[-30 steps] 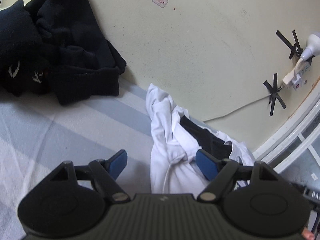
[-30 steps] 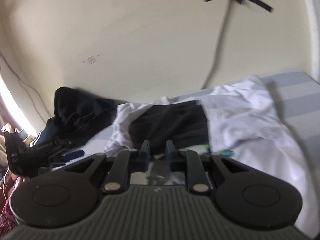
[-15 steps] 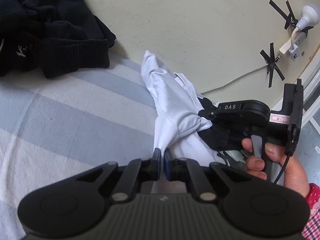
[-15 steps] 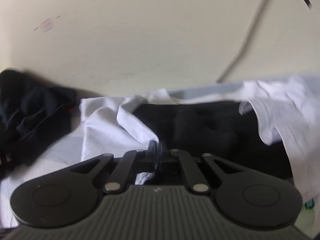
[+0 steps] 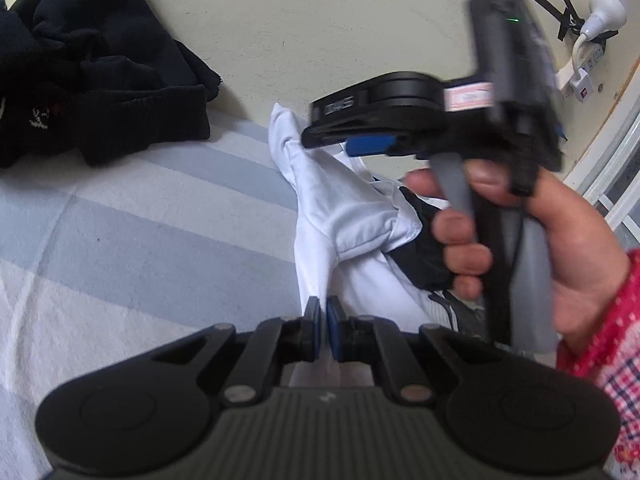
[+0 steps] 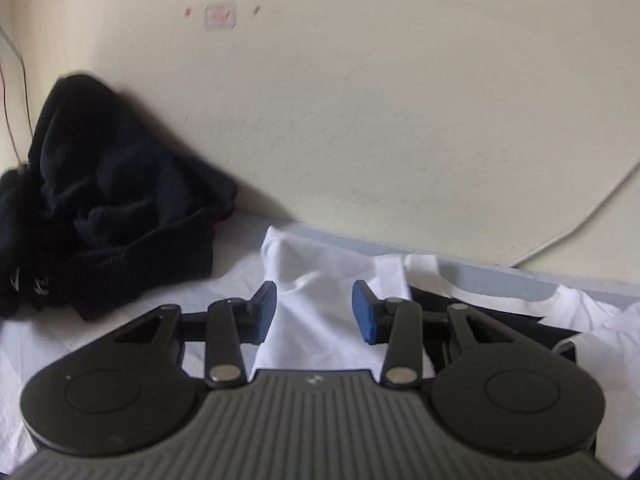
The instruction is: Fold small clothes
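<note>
Nearby, a heap of dark navy knitted garments [image 5: 92, 92] lies bunched against the cream wall [image 5: 320, 20] at the far left of the pale blue-and-white striped bed sheet [image 5: 132, 220], well apart from the work. On the wall at right, black tape crosses [image 5: 560, 16] and a white plug adapter with cable [image 5: 580, 72] are visible. From the left wrist view, the person's right hand [image 5: 532, 240], in a red-checked sleeve [image 5: 600, 360], holds the right gripper [image 6: 314, 306] across the right half of the view, blocking much of the garment. The crumpled white cotton T-shirt [image 5: 340, 216] lies on the sheet close to the wall, with a black fabric piece [image 5: 424, 248] showing in its folds. The left gripper [image 5: 323, 328] has its blue pads pressed together, pinching a pulled-up edge of the white shirt. The right gripper's jaws are opening; white fabric lies between the blue pads [image 6: 362, 312] without touching them.
</note>
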A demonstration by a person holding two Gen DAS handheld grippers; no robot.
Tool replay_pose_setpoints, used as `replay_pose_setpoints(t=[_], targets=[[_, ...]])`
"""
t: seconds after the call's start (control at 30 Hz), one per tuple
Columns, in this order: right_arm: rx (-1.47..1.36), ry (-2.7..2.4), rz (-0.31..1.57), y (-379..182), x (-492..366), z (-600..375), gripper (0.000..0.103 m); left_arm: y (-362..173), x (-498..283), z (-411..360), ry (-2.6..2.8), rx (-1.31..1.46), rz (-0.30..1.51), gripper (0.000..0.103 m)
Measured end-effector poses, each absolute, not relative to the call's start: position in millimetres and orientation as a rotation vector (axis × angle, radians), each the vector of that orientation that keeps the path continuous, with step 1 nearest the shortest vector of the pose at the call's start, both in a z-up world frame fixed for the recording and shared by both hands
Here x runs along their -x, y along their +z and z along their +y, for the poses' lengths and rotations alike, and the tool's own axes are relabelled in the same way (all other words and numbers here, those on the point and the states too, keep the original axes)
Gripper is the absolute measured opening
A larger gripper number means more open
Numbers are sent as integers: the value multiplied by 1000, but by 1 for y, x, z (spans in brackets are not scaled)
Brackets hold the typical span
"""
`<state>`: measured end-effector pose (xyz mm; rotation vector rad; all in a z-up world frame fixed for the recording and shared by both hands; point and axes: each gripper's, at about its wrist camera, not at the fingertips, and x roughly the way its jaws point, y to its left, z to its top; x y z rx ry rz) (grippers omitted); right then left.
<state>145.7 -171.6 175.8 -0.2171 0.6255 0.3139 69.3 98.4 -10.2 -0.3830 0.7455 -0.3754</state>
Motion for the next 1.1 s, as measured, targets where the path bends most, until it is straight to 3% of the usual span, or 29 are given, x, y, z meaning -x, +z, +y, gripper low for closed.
replay_pose_setpoints(t=[0.07, 0.1, 0.13, 0.2, 0.3, 0.5, 0.87, 1.1], targets=[[267, 277, 729, 157, -172, -156, 37, -10, -70, 98, -376, 385, 747, 5], [232, 288, 781, 149, -186, -153, 19, -10, -70, 99, -376, 389, 749, 5], [154, 309, 804, 150, -195, -156, 11, -10, -71, 99, -375, 393, 750, 5], [-42, 311, 822, 157, -211, -169, 7, -10, -71, 101, -373, 403, 753, 5], [-290, 294, 854, 151, -230, -197, 6, -11, -74, 103, -371, 416, 758, 5], [-259, 355, 841, 161, -205, -207, 14, -8, -72, 104, -378, 420, 754, 9], [-209, 461, 656, 198, -44, -303, 19, 2, -65, 99, -391, 382, 701, 30], [-331, 394, 379, 231, 50, -377, 23, -3, -67, 95, -395, 367, 723, 34]])
